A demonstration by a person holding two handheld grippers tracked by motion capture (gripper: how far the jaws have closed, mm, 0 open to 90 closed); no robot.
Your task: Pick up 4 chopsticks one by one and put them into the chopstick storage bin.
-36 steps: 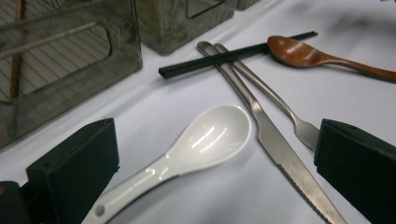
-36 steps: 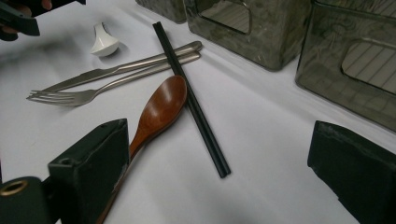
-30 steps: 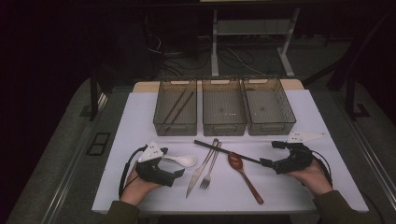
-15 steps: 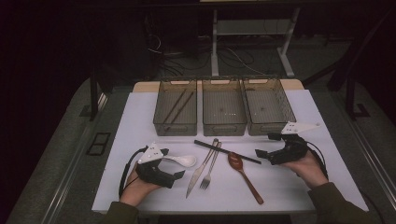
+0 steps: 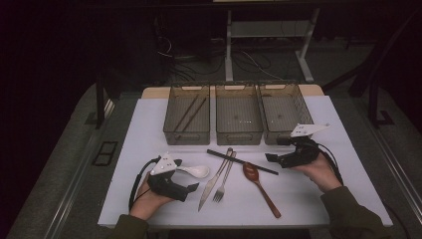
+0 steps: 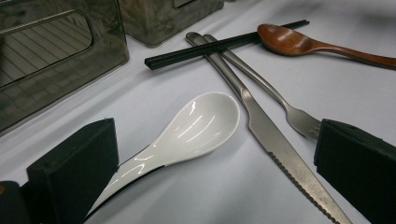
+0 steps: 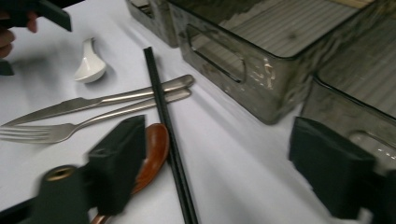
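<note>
Chopsticks (image 5: 189, 112) are already binned at 11 o'clock; spoon (image 5: 195, 171), knife (image 5: 213, 180), fork (image 5: 225, 175) and chopstick (image 5: 242, 162) remain unsorted. The left gripper (image 5: 190, 187) is spread around the spoon, unclamped. The right gripper (image 5: 271, 159), empty at 3 o'clock, has just been closing, jaws apart.

three clear bins (image 5: 239, 122) in a row. one white ceramic spoon (image 5: 195, 171), one wooden spoon (image 5: 259, 186), one knife (image 5: 213, 181), one fork (image 5: 225, 178). one pair of black chopsticks (image 5: 241, 162) on the table, another pair of chopsticks (image 5: 190, 113) in the left bin.
</note>
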